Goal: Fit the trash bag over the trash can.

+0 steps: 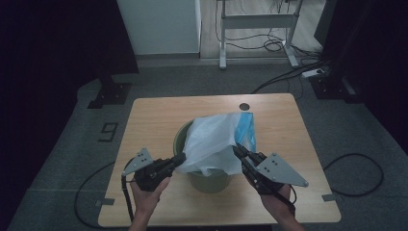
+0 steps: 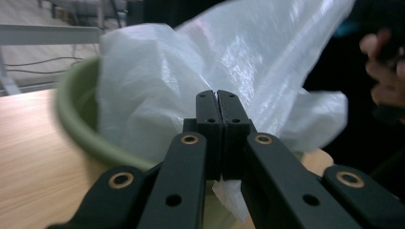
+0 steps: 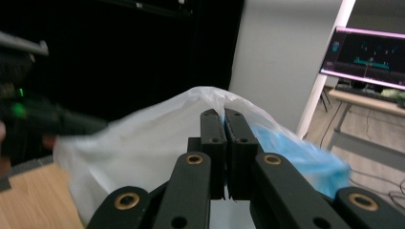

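One white plastic bag billows over the green bin at the centre of the high view, a blue patch at its upper right. The left gripper pinches its lower-left edge; the right gripper is clamped on its right edge. Both stand on the wooden table, lower middle of frame.
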A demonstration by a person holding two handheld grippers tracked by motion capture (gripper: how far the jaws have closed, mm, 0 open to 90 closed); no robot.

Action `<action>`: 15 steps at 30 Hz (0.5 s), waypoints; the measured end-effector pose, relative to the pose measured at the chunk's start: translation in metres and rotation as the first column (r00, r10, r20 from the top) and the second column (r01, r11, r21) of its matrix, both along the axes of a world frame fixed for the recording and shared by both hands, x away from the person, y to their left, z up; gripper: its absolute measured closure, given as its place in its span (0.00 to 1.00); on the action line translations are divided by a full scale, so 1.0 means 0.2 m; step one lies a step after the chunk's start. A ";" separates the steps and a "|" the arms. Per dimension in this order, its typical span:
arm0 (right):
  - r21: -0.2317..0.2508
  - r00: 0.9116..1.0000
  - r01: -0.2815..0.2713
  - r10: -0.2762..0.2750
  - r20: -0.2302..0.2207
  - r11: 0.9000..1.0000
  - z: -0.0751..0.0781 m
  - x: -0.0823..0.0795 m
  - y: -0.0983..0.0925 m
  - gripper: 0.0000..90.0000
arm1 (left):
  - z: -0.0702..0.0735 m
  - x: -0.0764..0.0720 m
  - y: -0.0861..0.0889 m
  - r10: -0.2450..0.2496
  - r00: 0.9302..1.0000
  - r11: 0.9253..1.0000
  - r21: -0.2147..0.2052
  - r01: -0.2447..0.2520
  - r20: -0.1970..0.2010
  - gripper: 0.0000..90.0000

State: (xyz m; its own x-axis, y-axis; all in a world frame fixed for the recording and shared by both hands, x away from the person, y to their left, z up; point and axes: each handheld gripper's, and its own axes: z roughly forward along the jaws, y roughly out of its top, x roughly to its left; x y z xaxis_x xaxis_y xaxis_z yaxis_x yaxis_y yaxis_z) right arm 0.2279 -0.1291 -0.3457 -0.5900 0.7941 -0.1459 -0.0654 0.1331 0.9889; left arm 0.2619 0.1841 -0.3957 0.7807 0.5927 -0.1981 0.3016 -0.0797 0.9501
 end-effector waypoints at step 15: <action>-0.043 0.991 -0.130 0.128 -0.041 0.991 -0.11 0.00 0.10 0.96 | 0.06 -0.07 0.04 0.037 0.999 0.999 -0.006 -0.037 0.009 0.60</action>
State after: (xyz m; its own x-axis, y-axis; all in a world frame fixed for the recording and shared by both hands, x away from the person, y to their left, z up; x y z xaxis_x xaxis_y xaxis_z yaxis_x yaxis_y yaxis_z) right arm 0.2275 -0.1101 -0.3676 -0.6929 0.7041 -0.1556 -0.0474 0.1709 0.9842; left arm 0.2479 0.1925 -0.3844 0.7600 0.6202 -0.1944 0.2953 -0.0631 0.9533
